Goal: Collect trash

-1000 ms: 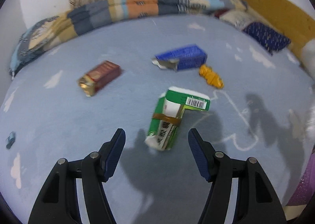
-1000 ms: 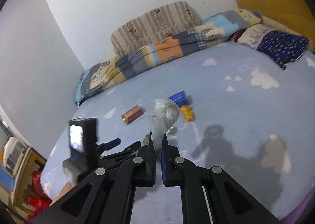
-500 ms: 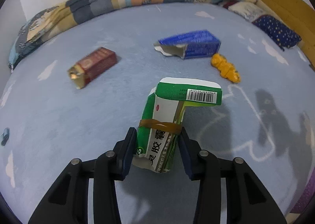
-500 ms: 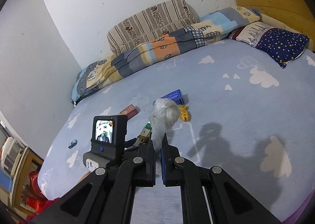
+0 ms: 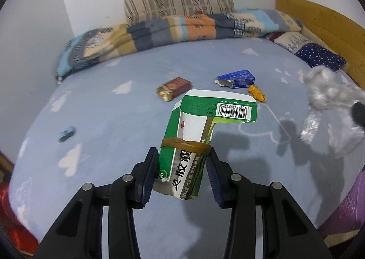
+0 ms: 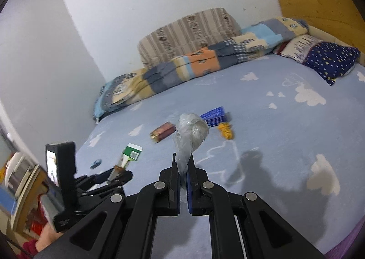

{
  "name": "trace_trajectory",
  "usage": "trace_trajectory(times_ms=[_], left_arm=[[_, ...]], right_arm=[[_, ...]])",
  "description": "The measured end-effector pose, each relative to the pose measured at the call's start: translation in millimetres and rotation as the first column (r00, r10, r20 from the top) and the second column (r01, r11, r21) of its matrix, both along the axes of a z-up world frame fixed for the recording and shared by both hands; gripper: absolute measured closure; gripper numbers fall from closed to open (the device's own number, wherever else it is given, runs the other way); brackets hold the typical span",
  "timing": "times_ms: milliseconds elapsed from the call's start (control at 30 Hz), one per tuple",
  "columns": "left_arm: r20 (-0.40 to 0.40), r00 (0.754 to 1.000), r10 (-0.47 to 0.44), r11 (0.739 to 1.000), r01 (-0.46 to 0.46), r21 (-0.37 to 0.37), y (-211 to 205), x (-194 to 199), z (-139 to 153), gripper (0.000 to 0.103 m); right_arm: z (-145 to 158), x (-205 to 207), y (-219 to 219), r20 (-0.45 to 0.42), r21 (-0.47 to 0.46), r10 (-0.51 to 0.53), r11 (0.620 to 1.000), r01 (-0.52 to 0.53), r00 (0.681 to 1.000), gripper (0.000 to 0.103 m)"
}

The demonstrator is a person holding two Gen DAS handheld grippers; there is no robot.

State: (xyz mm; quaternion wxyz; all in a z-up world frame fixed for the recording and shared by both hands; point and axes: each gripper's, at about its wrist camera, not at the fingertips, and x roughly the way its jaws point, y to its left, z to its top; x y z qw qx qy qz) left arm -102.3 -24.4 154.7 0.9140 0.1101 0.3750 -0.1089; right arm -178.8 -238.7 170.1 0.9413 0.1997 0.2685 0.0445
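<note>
Left gripper [image 5: 181, 173] clamps green carton [image 5: 194, 142], long axis pointing away, barcode flap far. Right gripper [image 6: 183, 167] pinches plastic wrap [image 6: 191, 132]; only right view shows left rig's screen [image 6: 53, 166].

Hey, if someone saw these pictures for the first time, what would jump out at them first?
Probably the torn green and white carton, lifted above the blue bed sheet in the left gripper. Next, the crumpled clear plastic bag pinched in the right gripper, then the red box and blue box lying mid-bed.

Green carton [image 5: 194, 135]: barcode 6901339925856, characters 灵胶囊
</note>
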Motion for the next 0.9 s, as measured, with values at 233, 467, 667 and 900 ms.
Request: trace_trajectory(times_ms=[233, 467, 667, 900], left_arm=[[0.098, 0.993, 0.07, 0.997, -0.066, -0.035, 29, -72, 18, 0.062], [0.164, 0.982, 0.092, 0.996, -0.088, -0.036, 34, -97, 11, 0.062], [0.153, 0.984, 0.09, 0.996, -0.085, -0.039, 38, -95, 6, 0.062], [0.16, 0.982, 0.096, 0.995, -0.091, -0.04, 38, -94, 3, 0.062]], right_arm=[[-11, -42, 29, -0.001, -0.033, 0.066, 0.997, -0.066, 0.998, 0.099], [-14, -67, 46, 0.025, -0.087, 0.101, 0.991, -0.099, 0.995, 0.099], [-14, -72, 55, 0.039, -0.134, 0.117, 0.985, -0.111, 0.992, 0.099], [-17, -69, 55, 0.032, -0.134, 0.108, 0.986, -0.102, 0.994, 0.099]])
